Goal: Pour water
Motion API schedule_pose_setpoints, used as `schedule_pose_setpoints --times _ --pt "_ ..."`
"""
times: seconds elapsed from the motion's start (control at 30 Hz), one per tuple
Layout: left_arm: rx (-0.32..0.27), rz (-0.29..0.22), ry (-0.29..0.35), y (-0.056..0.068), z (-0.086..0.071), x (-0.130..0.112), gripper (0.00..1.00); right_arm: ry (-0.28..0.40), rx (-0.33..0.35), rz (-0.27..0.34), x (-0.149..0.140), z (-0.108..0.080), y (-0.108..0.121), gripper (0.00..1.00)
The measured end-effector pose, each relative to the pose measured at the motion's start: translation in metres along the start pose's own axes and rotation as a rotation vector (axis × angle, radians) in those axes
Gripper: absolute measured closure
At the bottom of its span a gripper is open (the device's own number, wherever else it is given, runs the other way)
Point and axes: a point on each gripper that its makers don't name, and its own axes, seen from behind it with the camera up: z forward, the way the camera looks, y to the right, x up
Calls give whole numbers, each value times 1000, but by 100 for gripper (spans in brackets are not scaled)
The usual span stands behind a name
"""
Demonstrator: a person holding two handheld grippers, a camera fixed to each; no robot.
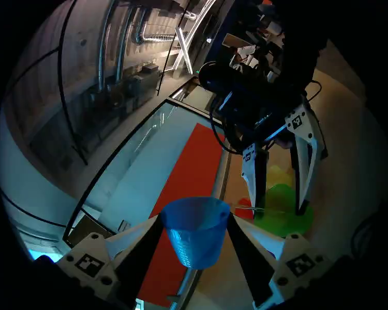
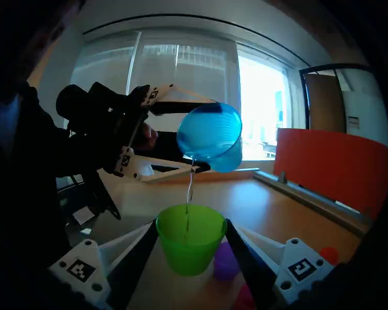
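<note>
My left gripper (image 1: 195,227) is shut on a blue translucent cup (image 1: 196,243), which is tipped over. In the right gripper view, that blue cup (image 2: 214,129) hangs tilted above a green cup (image 2: 190,248), held by the left gripper (image 2: 210,137) and a hand. A thin stream of water (image 2: 189,191) falls from the blue cup's rim into the green cup. My right gripper (image 2: 190,232) is shut on the green cup and holds it upright. In the left gripper view, the right gripper (image 1: 278,209) and green cup (image 1: 281,199) sit just beyond the blue cup.
A wooden table (image 2: 277,206) lies below both cups. A purple object (image 2: 226,261), a pink one (image 2: 244,297) and a small red one (image 2: 328,254) rest on it near the green cup. An orange partition (image 2: 333,165) stands at the right and large windows (image 2: 194,67) behind.
</note>
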Motion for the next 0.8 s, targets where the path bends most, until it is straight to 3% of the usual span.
schedule_pose_setpoints --times 0.8 --pt "-2 41 2 1 3 3 15 -2 -2 -7 -1 -2 1 5"
